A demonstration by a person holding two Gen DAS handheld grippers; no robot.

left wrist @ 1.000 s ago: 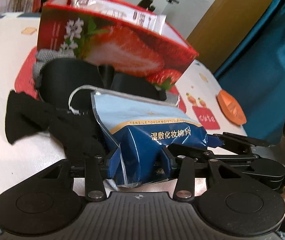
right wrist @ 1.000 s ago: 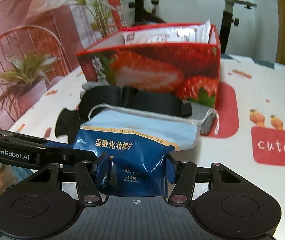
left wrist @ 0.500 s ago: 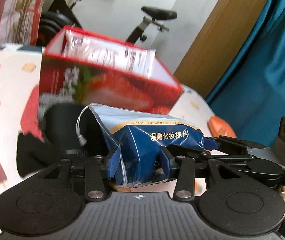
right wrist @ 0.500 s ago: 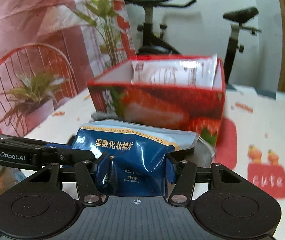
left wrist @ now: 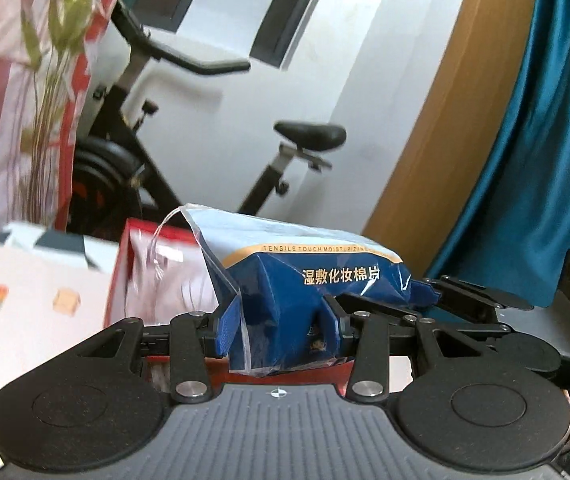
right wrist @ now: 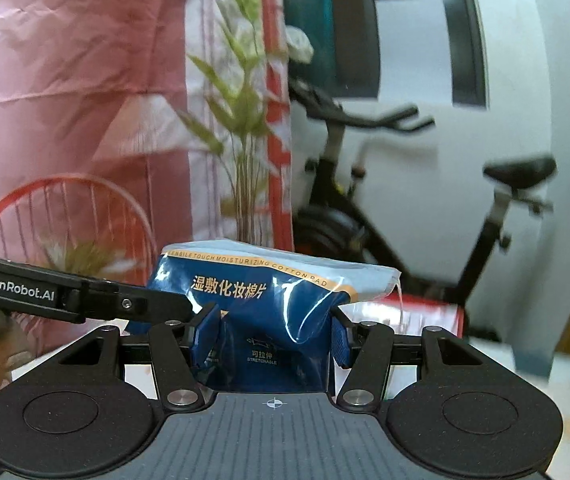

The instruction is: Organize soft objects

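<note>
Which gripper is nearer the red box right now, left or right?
Left, it seems. The left gripper, shut on the blue pack, hangs just above the red box. The right gripper, clamping the same pack, sees the box farther ahead, beyond the pack.

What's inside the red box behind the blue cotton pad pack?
A white packet stands inside the red box. The blue cotton pad pack, gripped by both grippers, covers the rest of the box, so anything else inside is hidden.

Red box (left wrist: 153,240), lower centre of the left wrist view: blurred, largely hidden behind the blue pack (left wrist: 285,280). Exercise bike (right wrist: 425,208): blurred, base hidden.
</note>
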